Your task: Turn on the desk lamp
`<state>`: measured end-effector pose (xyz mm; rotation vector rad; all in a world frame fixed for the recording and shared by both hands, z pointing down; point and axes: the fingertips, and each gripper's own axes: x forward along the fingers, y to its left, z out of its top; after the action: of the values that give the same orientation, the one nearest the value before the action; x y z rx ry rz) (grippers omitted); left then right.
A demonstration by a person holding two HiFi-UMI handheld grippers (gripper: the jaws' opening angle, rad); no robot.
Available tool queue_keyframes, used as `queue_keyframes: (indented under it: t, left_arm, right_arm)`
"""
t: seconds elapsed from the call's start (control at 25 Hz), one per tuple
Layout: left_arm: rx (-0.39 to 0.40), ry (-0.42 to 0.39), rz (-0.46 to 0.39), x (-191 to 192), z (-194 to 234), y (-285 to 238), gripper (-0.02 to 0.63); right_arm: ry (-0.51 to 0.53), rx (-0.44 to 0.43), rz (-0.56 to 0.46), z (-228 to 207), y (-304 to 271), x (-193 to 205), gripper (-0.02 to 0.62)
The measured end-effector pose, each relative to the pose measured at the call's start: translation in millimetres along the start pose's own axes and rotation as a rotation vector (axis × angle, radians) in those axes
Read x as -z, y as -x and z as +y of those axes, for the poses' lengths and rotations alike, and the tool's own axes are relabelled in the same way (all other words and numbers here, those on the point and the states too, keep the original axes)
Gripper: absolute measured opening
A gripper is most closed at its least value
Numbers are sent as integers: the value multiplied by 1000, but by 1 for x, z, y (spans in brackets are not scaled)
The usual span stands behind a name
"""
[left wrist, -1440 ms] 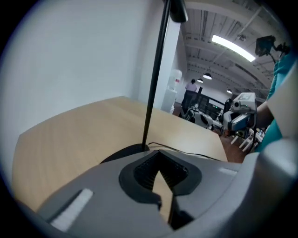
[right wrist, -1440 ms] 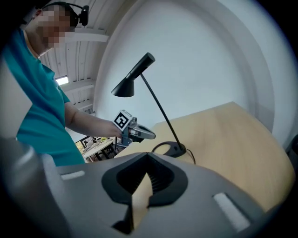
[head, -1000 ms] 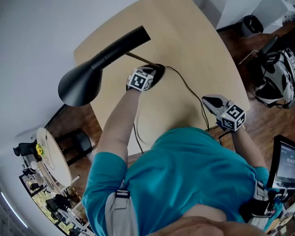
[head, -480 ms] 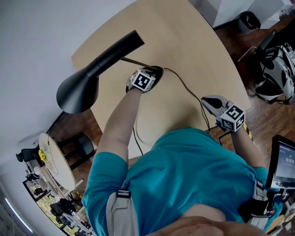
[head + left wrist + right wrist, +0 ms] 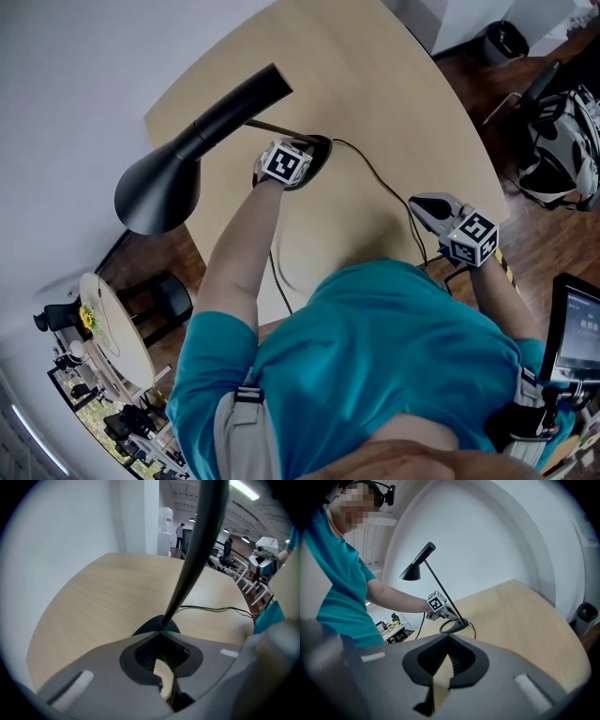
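Observation:
A black desk lamp stands on the round wooden table. Its cone shade hangs out over the table's left edge and shows no glow. A thin stem runs down to its flat black base. My left gripper is down at that base, jaws shut, tips at the base's near rim right by the foot of the stem. My right gripper hovers shut and holding nothing near the table's right edge; its own view shows the lamp and the left gripper from afar.
A black cable trails from the lamp base across the table and off the near edge. A white wall curves behind the table. On the floor are a backpack, a bin, a stool and a small round side table. A monitor stands at the right.
The head view shifted a little a second ago. The left gripper has stayed at the lamp base, edging slightly left; the right gripper has not moved.

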<state>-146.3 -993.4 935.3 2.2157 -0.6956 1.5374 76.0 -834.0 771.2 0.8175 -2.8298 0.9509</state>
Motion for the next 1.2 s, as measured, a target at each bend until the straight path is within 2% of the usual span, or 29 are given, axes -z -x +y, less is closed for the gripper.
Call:
queue_keyframes:
  t: [0.12,0.28,0.44,0.56,0.64,0.76,0.84,0.92,1.04,1.2]
  left_arm:
    - [-10,-4,16,-5,1,7,3]
    - [-66,-95,-45,-29,6,14,4]
    - [-38,-81,15,-16,1,5,5]
    - [-34,-103,44,-13,-3,4,2]
    - [-47,-125,30,-20,-2,6,2]
    - [-40,-65,66,-5,0,-1,1]
    - [-49,-18,29,-3,4,-3,0]
    - [-34,103,-5,10,1,2,5]
    - [-54,247,-144,22,-16,44,5]
    - [-76,365,-342,48,-59,106,5]
  right_arm:
    - [1,-1,4,0,-1,1,2]
    - [-4,-1,6,1,-2,2,2]
    - [-6,1,5,0,0,2,2]
    - [-3,-3,9,1,0,3,2]
    - [-6,-4,11,0,-1,5,2]
    - [-6,-9,11,1,-3,5,2]
    - [5,-17,16,2,-4,2,2]
    - [14,-27,14,5,-3,-2,2]
    - [25,-47,1,20,5,-6,2]
    - [58,-107,-4,30,11,-10,2]
